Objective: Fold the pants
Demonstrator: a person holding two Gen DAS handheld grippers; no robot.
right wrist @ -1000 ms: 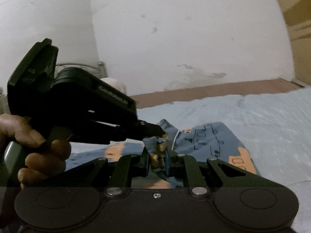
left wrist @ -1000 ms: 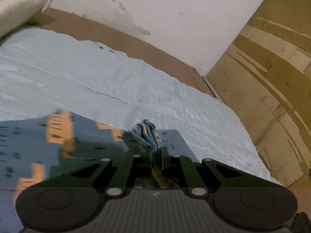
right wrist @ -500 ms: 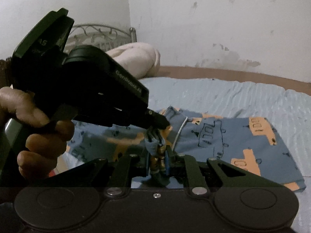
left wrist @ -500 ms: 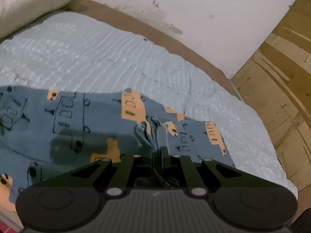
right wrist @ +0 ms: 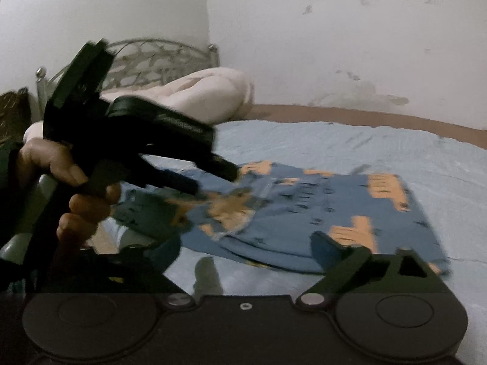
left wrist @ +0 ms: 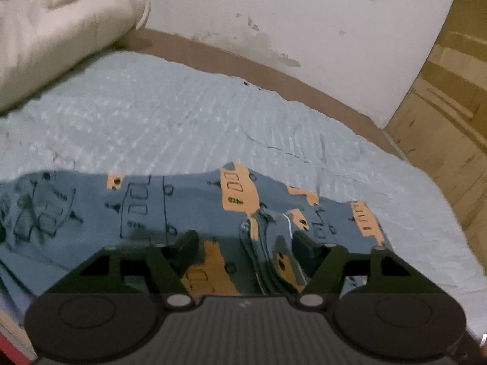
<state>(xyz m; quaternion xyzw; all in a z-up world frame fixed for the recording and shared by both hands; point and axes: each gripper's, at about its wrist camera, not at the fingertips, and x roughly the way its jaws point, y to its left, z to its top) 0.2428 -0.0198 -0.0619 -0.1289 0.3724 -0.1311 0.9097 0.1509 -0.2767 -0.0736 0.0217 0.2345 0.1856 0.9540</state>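
Pillow (left wrist: pixel 61 39), cream and rolled, lies at the far left of the left wrist view, resting on the pale blue bedsheet (left wrist: pixel 182 115) against a white wall (left wrist: pixel 304 15). Across the middle of that sheet lie the pants (left wrist: pixel 188 200) — grey-blue cloth printed with orange blocks and dark line drawings — spread flat, with a bunched ridge of stacked fabric edges standing up between the fingers of the left gripper (left wrist: pixel 246 243). Its jaws are spread wide and neither finger presses the ridge, so the cloth is released. Further right a brown bed edge (left wrist: pixel 304 82) curves along the wall, and wooden panelling (left wrist: pixel 441 121) fills the right side.

In the right wrist view a metal headboard (right wrist: pixel 146 57) and the pillow (right wrist: pixel 207 94) sit at the upper left. Below them a hand (right wrist: pixel 73 188) holds the left gripper (right wrist: pixel 213 176) (blurred), whose tip reaches down over the near left part of the pants (right wrist: pixel 304 213). The garment lies folded on the bedsheet (right wrist: pixel 380 146), its curved edge nearest the camera. The right gripper (right wrist: pixel 243 252) is just short of that edge, jaws wide apart with nothing between them – the right finger overlaps the cloth only in the picture, and contact cannot be told
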